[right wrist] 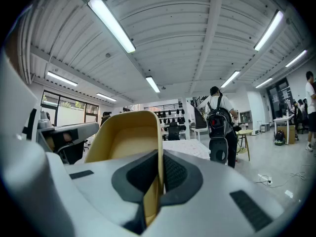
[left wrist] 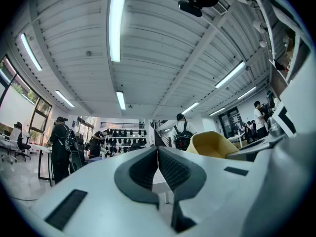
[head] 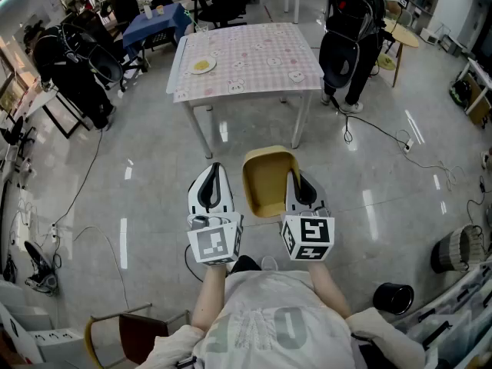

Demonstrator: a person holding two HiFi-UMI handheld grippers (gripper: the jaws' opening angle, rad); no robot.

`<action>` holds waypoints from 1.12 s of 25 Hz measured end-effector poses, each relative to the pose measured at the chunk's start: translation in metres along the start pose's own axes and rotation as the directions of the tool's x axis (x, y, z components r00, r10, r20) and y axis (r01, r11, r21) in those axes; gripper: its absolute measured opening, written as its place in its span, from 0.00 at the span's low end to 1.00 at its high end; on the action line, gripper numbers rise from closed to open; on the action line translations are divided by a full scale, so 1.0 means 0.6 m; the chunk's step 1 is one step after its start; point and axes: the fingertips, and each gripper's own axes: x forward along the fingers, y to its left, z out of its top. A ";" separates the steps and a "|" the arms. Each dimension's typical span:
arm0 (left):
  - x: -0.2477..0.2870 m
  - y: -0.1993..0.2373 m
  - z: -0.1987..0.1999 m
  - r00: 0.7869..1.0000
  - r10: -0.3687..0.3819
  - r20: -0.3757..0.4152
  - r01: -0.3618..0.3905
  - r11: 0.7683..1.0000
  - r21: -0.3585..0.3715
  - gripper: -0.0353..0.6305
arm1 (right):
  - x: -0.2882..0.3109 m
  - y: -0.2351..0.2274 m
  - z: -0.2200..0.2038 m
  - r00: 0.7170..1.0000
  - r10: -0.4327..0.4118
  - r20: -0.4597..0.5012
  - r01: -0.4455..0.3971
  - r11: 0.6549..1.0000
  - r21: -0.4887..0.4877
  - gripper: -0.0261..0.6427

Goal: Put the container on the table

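The mustard-yellow open-topped plastic container point(head: 267, 181) hangs over the glossy grey floor point(head: 146, 183), short of the near edge of the pink-checked tabletop point(head: 254, 48) and not on it. The right gripper point(head: 294, 177) has its fingers point(right wrist: 180, 174) clenched on the container's right wall. The left gripper point(head: 214, 169), just beside the container's left side, has its fingers point(left wrist: 143, 169) pressed together on nothing.

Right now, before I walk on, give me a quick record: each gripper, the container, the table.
left gripper: jaws together, nothing between them
right gripper: shut on the container's right wall
container: yellow, open-topped, held above the floor, short of the table
table: ahead, pink checked cloth
plate: on the table, toward its left in the head view
task: container not yet on the table
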 end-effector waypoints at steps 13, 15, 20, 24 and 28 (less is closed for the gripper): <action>0.010 0.018 -0.020 1.000 0.018 -0.006 -0.018 1.000 -0.024 0.10 | 0.019 0.000 -0.005 1.000 0.026 0.011 -0.026 0.999 0.036 0.08; 0.013 0.022 -0.024 1.000 0.022 -0.014 -0.022 0.999 -0.031 0.10 | 0.021 -0.002 -0.004 1.000 0.023 0.013 -0.023 0.999 0.037 0.08; 0.024 0.022 -0.026 1.000 0.019 -0.016 -0.019 1.000 -0.019 0.10 | 0.029 -0.012 -0.008 1.000 0.012 0.006 -0.012 0.999 0.042 0.08; 0.033 0.024 -0.030 1.000 0.016 -0.006 -0.016 1.000 -0.015 0.10 | 0.044 -0.021 -0.017 1.000 0.010 -0.008 -0.010 0.999 0.052 0.08; 0.051 0.045 -0.038 0.999 0.040 -0.035 -0.040 0.999 -0.019 0.10 | 0.067 -0.023 -0.020 1.000 0.015 -0.027 -0.013 0.998 0.059 0.08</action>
